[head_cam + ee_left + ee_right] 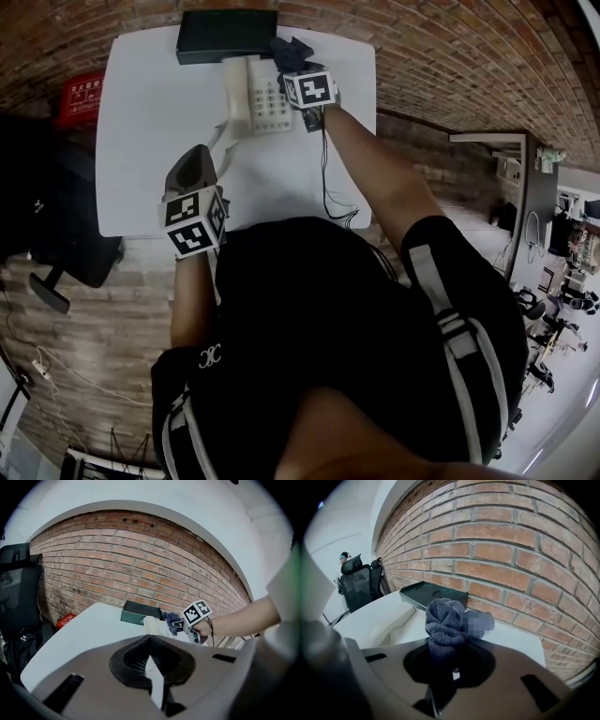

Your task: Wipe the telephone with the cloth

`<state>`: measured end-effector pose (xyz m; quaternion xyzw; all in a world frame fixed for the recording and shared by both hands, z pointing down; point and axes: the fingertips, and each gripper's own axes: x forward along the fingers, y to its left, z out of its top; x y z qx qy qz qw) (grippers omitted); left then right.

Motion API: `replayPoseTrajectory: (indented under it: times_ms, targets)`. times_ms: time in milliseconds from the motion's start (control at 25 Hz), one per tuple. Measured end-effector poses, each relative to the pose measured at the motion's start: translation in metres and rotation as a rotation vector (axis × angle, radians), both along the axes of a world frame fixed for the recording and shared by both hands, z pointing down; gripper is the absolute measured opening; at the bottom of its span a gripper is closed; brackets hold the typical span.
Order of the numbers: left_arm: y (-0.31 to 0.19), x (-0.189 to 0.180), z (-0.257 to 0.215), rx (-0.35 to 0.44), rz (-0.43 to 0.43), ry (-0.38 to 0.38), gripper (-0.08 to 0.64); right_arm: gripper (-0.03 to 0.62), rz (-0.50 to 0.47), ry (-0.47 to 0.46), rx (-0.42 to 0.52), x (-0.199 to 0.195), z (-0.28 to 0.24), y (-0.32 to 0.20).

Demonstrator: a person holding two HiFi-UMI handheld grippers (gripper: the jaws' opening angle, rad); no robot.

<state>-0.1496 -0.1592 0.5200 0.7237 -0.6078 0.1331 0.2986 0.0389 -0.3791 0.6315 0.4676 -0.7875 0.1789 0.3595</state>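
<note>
Head view: white worktop against a brick wall. The telephone sits at the far middle, handset on its left side, with a dark box just behind it. The right tongs are at the telephone's far right corner, with the dark cloth bunched at their tip. The left tongs are at the near left of the telephone, apart from it

Left gripper view: the left tongs are closed tip to tip with nothing between them. Beyond them are the worktop, the telephone, the dark box, the cloth and the right tongs. An office chair is far left

Right gripper view: the right tongs are clamped on the cloth, which sticks up in a wad. The handset is on the left, the dark box is behind, and the brick wall is close on the right
</note>
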Motion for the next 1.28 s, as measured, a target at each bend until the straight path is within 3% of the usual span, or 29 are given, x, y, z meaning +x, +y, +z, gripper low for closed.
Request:
replayPoseTrajectory:
  times_ms: [360,520,760,920,1280]
  targets:
    - [0.006,-0.006,0.003,-0.009,-0.017,-0.006,-0.003,0.03,-0.27,0.008,-0.021,-0.07,0.006,0.034]
    - [0.009,-0.009,0.004,-0.011,-0.023,-0.004,-0.003,0.029,-0.291,-0.019,-0.023,-0.079,0.01,0.05]
    - [0.01,-0.009,0.005,-0.011,-0.024,0.0,-0.003,0.03,-0.44,0.002,-0.05,-0.081,0.03,0.116]
    - [0.009,-0.008,0.004,-0.01,-0.016,-0.004,-0.003,0.029,-0.47,0.019,-0.071,-0.076,0.037,0.149]
    - [0.01,-0.005,0.005,-0.018,-0.011,-0.001,-0.003,0.029,-0.483,0.012,-0.126,-0.069,0.043,0.161]
